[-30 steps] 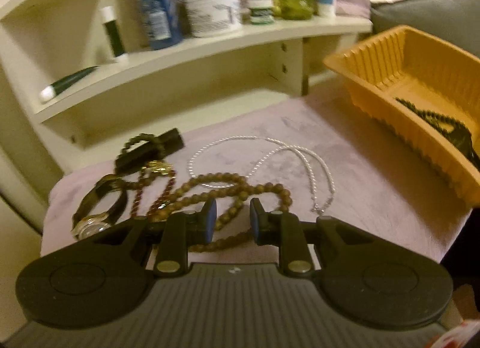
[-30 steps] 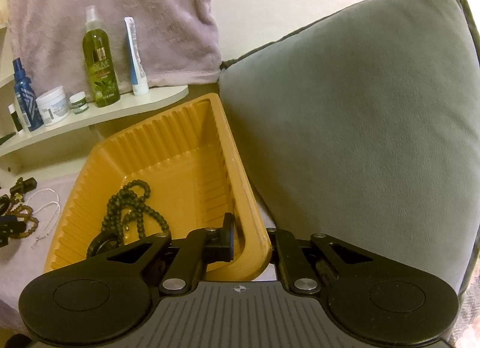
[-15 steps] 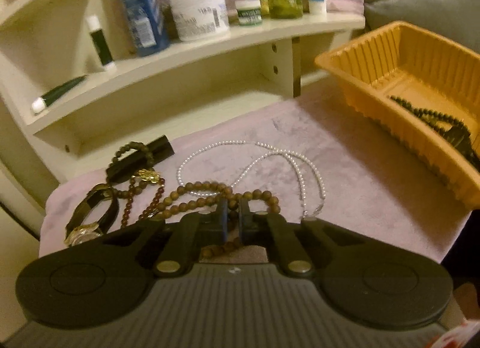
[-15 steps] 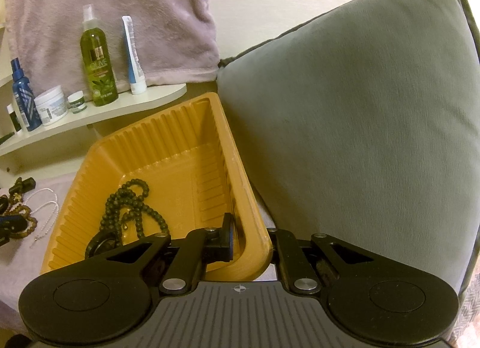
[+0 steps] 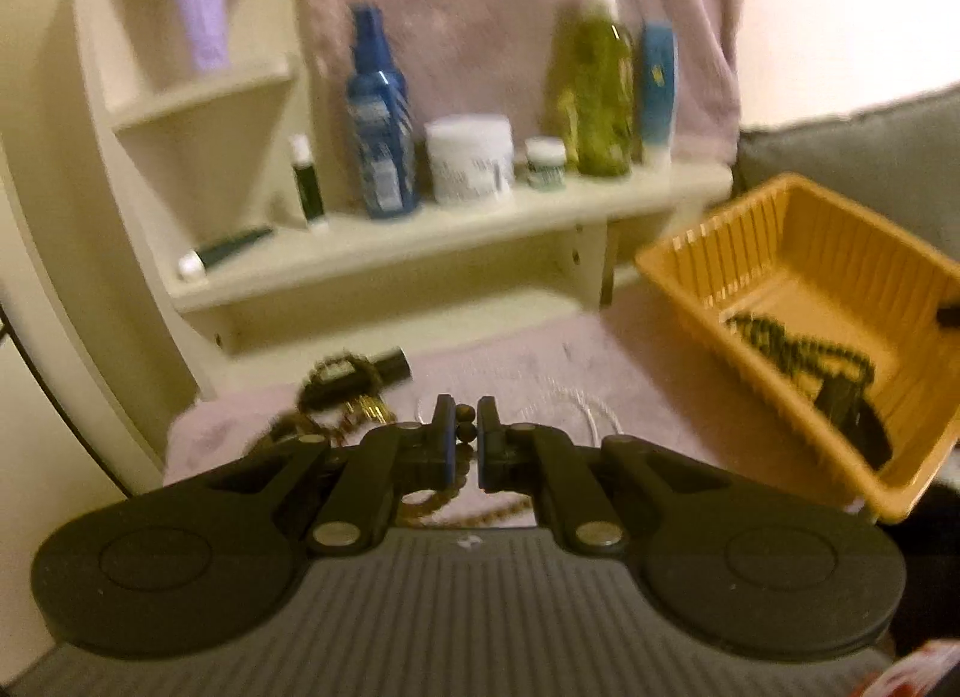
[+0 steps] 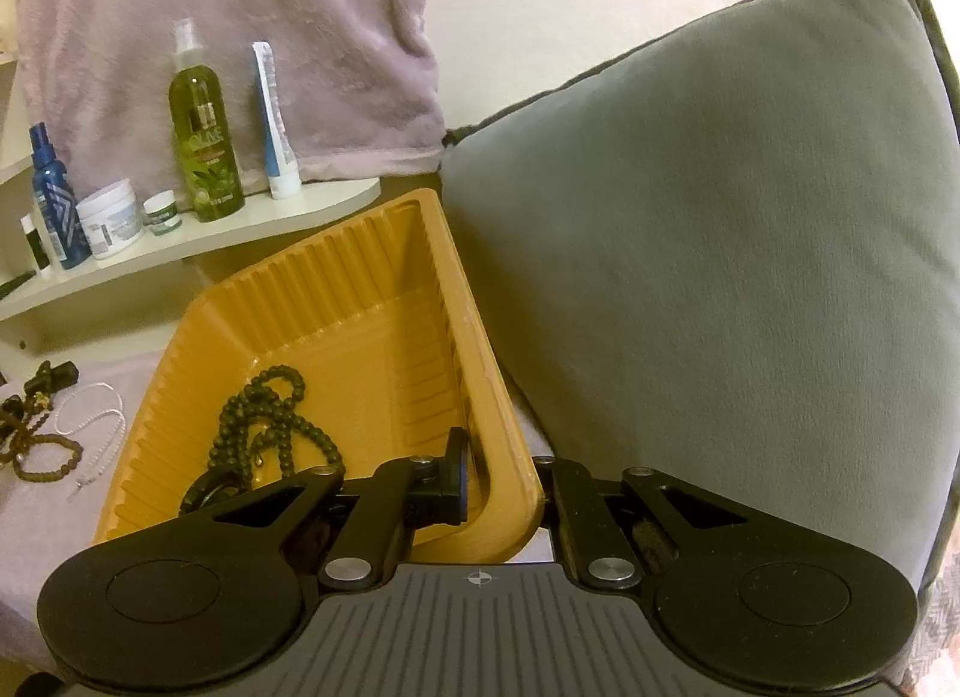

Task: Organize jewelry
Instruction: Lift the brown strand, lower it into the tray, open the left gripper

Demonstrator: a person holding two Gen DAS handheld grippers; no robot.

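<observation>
Mauve plush cloth (image 5: 528,373) covers the work surface, and both wrist views look across it toward a cream shelf (image 5: 420,241).

Nearest in the left view, the left gripper (image 5: 464,436) has its jaws nearly together, pinching a brown bead necklace (image 5: 463,421); two beads show in the slit between the pads and the strand hangs down under the fingers. Just beyond the fingertips, on the cloth, lie a pearl strand (image 5: 576,406), a dark bracelet (image 5: 339,379) around a black tube and a gold-toned piece (image 5: 369,412), all smeared by blur. To the right of them stands the orange tray (image 5: 690,271).

In the right view, the right gripper (image 6: 501,475) is clamped on the near corner of the tray (image 6: 474,337), one finger inside the wall and one outside. Dark green beads (image 6: 264,415) lie coiled on the tray floor, with a black round object (image 6: 207,487) next to them at the near end, half hidden by the gripper. A grey cushion (image 6: 720,277) presses against the tray's right side.

Farther back, the shelf carries a blue bottle (image 5: 378,144), a white jar (image 5: 471,156), a small jar (image 5: 545,162), a green spray bottle (image 5: 600,90) and a blue-and-white tube (image 5: 657,90). Behind them hangs a mauve towel (image 6: 228,36).
</observation>
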